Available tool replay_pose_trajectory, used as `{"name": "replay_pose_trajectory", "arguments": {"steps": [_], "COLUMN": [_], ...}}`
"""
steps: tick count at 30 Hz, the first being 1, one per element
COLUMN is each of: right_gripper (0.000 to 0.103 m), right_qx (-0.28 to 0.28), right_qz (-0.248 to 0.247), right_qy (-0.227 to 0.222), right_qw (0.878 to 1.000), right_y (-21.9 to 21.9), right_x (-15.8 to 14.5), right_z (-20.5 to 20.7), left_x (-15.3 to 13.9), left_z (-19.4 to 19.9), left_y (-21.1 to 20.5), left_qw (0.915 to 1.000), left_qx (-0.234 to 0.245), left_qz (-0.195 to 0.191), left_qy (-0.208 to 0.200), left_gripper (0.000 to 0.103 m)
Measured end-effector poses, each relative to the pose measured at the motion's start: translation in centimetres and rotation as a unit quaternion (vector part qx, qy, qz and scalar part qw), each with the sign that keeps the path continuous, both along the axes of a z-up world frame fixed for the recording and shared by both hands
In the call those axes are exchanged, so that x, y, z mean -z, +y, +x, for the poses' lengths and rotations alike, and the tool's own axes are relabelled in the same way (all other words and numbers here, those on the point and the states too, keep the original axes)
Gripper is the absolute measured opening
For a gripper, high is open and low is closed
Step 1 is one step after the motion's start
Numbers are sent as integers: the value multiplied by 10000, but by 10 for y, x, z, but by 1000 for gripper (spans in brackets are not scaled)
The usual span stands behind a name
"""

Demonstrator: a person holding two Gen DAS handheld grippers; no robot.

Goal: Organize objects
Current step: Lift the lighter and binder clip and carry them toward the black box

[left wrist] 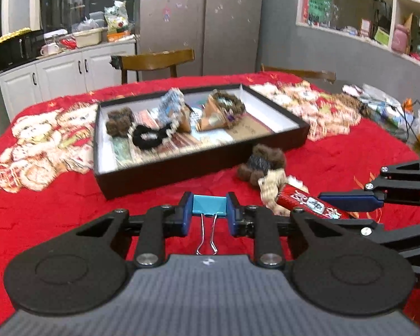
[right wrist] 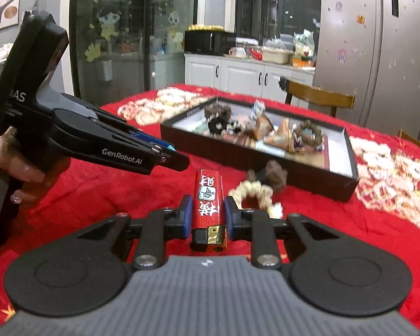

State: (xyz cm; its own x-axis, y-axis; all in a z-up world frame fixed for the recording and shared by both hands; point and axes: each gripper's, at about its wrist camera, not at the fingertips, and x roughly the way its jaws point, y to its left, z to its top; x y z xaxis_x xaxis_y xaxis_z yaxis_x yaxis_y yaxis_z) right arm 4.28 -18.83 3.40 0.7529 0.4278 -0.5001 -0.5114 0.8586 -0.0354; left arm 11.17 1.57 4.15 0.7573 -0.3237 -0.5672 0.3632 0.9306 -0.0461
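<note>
We hold two grippers over a table with a red cloth (left wrist: 56, 204). Our left gripper (left wrist: 209, 206) is drawn in narrow, its blue pads clamped on either side of a teal binder clip (left wrist: 209, 206); the clip's silver wire handles hang back toward the camera at 6 o'clock. In the right wrist view the same left gripper (right wrist: 169, 151) comes in from 9 o'clock, and only a sliver of teal shows at its tip. Its side reads "GenRobot.AI", and the letters "AS" show on the upper body, the rest cut off.

Our right gripper (right wrist: 207, 213) is likewise narrow, pinching a red lighter (right wrist: 208, 204) between its pads. The lighter points away toward 12 o'clock, its gold and black head nearest the camera. White Chinese characters run down its red casing around a white tile-like emblem; we cannot read them with confidence. In the left wrist view the lighter (left wrist: 312, 203) lies at 3 o'clock, with the right gripper's blue pad (left wrist: 350, 199) against it.

Just beyond the lighter, toward 1 o'clock in the right wrist view, a cream scrunchie (right wrist: 254, 194) rests on the cloth, touching a brown fuzzy hair tie (right wrist: 274, 175) behind it. Past them, at 12 to 1 o'clock, sits a black tray (right wrist: 294, 172) with a white inner wall. It holds a black scrunchie (left wrist: 148, 137), another brown fuzzy piece (left wrist: 119, 121) and some cone-shaped paper items (left wrist: 218, 112), all blurred.
</note>
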Motion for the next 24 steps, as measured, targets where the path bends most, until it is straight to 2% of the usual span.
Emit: {"name": "replay_pose_trajectory", "arguments": {"steps": [12,19,24], "right_gripper": [27,27,27], "right_qx": [239,636,863], "right_qz": [-99,-2,-45], "right_qy": [-590,-758,-813], "right_qw": [9979,9951,9929], "right_y": [-6,-19,-24], "right_x": [-44,-62,-61], "right_z": [25,67,103], "left_x": [-42,-59,-62], "left_z": [26,61,92], "left_y": [17,22,21], "left_qw": [9984,9966,9950], "left_qx": [-385,-620,-821], "left_qz": [-53,-156,-197], "left_qy": [-416,-523,-535], "left_gripper": [29,29,29]}}
